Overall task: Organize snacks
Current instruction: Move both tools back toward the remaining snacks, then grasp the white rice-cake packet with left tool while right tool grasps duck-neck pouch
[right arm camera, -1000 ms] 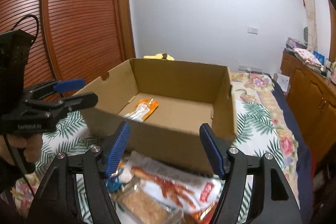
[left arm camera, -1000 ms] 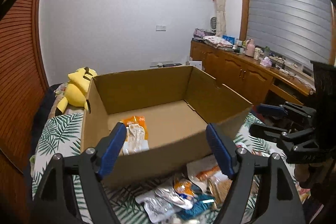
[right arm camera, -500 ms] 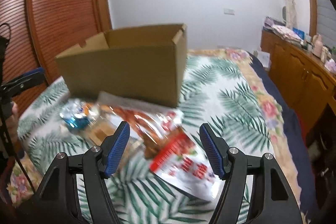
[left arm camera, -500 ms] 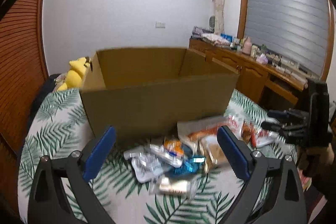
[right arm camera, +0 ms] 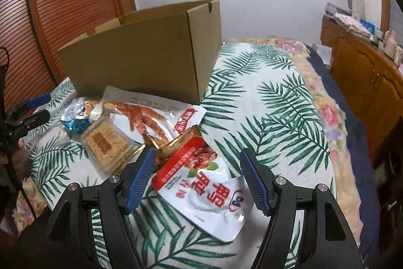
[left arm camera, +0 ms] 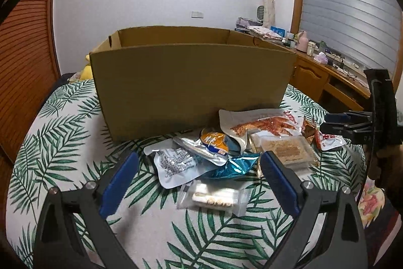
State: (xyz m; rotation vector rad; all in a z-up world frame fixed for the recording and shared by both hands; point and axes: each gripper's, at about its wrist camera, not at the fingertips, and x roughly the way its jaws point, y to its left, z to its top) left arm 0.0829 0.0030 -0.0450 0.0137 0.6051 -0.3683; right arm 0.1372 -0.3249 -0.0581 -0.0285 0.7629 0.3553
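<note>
Right wrist view: red-white pouch (right arm camera: 201, 183) lies on the bedspread (right arm camera: 264, 102), near right of the box (right arm camera: 141, 52), between the right gripper's (right arm camera: 197, 177) spread jaws, apparently aligned for pickup. Left gripper (left arm camera: 199, 178) likewise gapes over the pile (left arm camera: 201, 155).

Left gripper (left arm camera: 199, 183) spread wide above snack packets (left arm camera: 201, 163), seemingly empty.

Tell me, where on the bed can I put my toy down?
Bare bedspread lies right of the cardboard box and left of it. In front of the box it is crowded with snack packets.
</note>
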